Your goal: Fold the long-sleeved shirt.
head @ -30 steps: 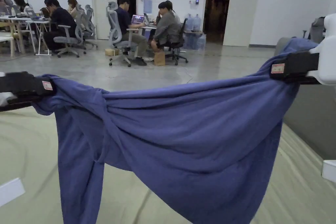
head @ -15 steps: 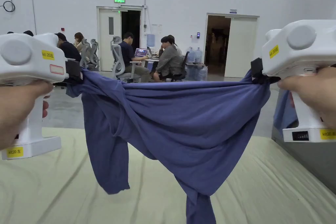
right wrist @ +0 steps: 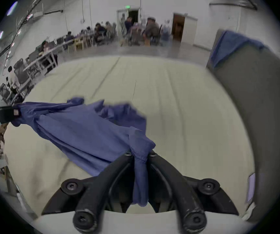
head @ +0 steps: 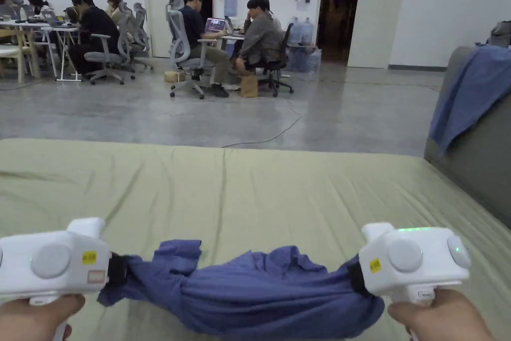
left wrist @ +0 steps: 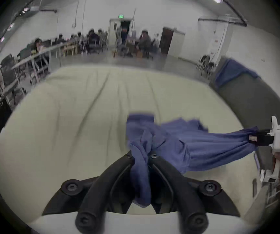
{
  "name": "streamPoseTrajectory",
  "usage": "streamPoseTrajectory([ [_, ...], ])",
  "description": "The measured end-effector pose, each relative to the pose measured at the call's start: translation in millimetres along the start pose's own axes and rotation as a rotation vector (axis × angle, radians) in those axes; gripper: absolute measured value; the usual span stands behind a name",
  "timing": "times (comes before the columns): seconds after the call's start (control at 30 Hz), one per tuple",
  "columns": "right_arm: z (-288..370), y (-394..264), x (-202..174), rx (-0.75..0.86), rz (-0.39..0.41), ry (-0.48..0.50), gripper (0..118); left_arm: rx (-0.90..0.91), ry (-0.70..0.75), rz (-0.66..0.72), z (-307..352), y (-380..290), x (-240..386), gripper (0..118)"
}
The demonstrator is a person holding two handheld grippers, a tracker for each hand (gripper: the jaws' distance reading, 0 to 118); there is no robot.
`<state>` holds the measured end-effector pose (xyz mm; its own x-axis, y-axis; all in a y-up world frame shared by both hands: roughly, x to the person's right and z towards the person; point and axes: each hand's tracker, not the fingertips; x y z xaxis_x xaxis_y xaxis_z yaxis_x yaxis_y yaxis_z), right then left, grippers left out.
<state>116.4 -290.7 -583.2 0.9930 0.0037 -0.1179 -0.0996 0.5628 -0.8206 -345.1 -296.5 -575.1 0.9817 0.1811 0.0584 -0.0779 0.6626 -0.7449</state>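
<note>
The blue long-sleeved shirt (head: 269, 292) hangs bunched and stretched between my two grippers, low over the pale green table cover (head: 249, 187) near its front edge. My left gripper (head: 120, 269) is shut on the shirt's left end, and my right gripper (head: 353, 277) is shut on its right end. In the left gripper view, blue cloth (left wrist: 195, 143) runs from my left gripper (left wrist: 141, 155) across to the right gripper (left wrist: 254, 138). In the right gripper view, the shirt (right wrist: 78, 128) sags onto the cover between my right gripper (right wrist: 140, 154) and the left gripper (right wrist: 9, 114).
A grey padded wall (head: 474, 167) stands along the table's right side with another blue cloth (head: 464, 87) draped over it. Beyond the far edge lies bare floor, with several people (head: 199, 32) seated at desks.
Both grippers have come down from chest height to just above the table. The shirt, which hung spread in the air, now lies bunched low on the cover.
</note>
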Motion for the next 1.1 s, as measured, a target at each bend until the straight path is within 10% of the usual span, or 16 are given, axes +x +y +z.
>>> streamPoseTrajectory([
  [0.6, 104.1, -259.8, -6.6, -0.266, 0.014, 0.160, 5, -0.203, -0.167, 0.049, 169.3, -254.7, -49.6, 6],
  [0.93, 82.8, -307.7, 5.7, -0.416, -0.177, 0.181, 11, -0.357, -0.129, 0.132, 140.7, -317.3, -53.2, 6],
  [1.03, 88.7, -305.8, 19.5, -0.432, -0.296, 0.204, 38, -0.352, -0.121, 0.131, 149.4, -311.0, -47.2, 25],
  [1.1, 106.0, -304.8, 25.8, -0.426, -0.314, 0.084, 94, -0.328, -0.128, 0.128, 166.3, -305.0, -42.3, 86],
])
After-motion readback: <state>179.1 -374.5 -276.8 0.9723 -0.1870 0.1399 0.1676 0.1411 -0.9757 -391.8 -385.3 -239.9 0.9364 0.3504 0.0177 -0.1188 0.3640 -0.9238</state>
